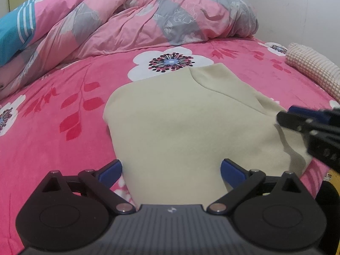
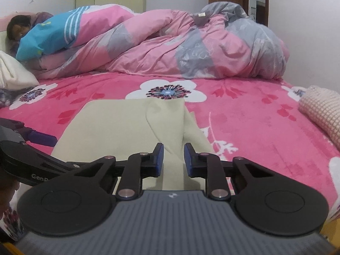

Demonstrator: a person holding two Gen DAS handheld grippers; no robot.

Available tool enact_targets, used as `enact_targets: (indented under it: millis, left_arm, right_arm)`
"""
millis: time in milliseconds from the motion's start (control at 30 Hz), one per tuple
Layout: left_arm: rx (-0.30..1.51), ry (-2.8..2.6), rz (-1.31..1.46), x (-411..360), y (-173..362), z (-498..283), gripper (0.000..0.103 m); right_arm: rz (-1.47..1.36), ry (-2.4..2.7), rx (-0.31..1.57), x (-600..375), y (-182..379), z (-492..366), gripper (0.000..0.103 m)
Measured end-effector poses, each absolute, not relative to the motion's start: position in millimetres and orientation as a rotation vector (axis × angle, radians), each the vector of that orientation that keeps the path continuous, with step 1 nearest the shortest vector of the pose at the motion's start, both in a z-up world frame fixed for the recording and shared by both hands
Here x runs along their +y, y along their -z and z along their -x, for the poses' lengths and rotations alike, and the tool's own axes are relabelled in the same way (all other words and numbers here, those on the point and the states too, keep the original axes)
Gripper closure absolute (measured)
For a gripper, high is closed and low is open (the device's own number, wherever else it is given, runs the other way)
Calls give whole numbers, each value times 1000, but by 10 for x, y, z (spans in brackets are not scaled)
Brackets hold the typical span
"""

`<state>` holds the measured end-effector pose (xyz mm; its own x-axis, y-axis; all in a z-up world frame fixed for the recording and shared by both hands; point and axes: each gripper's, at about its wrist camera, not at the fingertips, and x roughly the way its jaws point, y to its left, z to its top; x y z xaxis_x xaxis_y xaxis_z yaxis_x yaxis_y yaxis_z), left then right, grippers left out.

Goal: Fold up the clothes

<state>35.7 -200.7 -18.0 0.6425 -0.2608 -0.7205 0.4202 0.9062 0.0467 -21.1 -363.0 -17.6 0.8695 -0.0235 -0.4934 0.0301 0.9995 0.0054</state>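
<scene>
A cream fleece garment (image 1: 170,116) lies partly folded on the pink flowered bedspread (image 1: 63,97), with one flap turned over its far right corner. My left gripper (image 1: 171,170) hovers open over the garment's near edge, its blue pads wide apart on either side of the cloth. In the right wrist view my right gripper (image 2: 173,159) stands with its jaws narrow, and a raised strip of the garment (image 2: 119,123) fills the gap between the pads. The left wrist view shows that right gripper (image 1: 281,120) at the garment's right edge. One left finger (image 2: 42,137) shows at the left.
A crumpled pink and grey quilt (image 2: 191,48) fills the back of the bed. A checked rolled cloth (image 2: 323,114) lies at the right edge. At far left are a white pillow (image 2: 12,74), a blue striped cloth (image 2: 48,36) and a dark-haired head (image 2: 16,25).
</scene>
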Motion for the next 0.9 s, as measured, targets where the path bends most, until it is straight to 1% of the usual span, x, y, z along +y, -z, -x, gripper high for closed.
enact_targets:
  millis: [167, 900]
  left_arm:
    - [785, 390, -222, -2008, 183, -358, 2]
    - [794, 388, -191, -1984, 196, -362, 0]
  right_arm:
    - [-55, 29, 551, -3674, 344, 148, 83]
    - [-72, 19, 550, -3715, 388, 154, 83]
